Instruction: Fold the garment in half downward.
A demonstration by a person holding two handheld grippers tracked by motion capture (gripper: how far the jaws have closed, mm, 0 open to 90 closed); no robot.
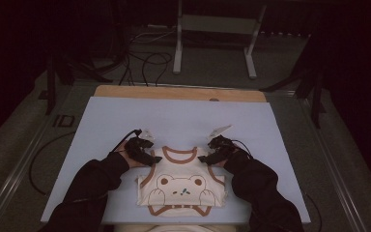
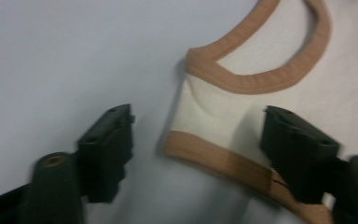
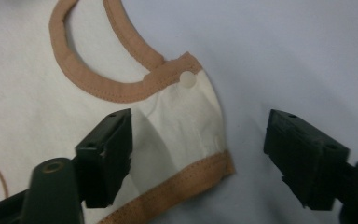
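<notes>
A small cream shirt (image 1: 181, 186) with tan trim and a bear print lies flat on the pale blue table cover (image 1: 183, 116), near the person's edge, folded so its bottom band sits at the front. Left gripper (image 1: 147, 155) sits at the shirt's left shoulder; right gripper (image 1: 206, 158) sits at the right shoulder, the neck opening (image 1: 178, 154) between them. Left gripper view: jaws part open, straddling the shoulder strap (image 2: 214, 116); the right-hand jaw lies over the tan armhole edge, the other on bare cover, pads not pressing on the cloth. Right gripper view: jaws likewise part open around the other shoulder strap (image 3: 186, 116), which carries a small white snap (image 3: 187, 80); one jaw over cream cloth, the other over bare cover. Neither holds anything. Both dark sleeves (image 1: 96, 181) enter from the bottom of the high view.
</notes>
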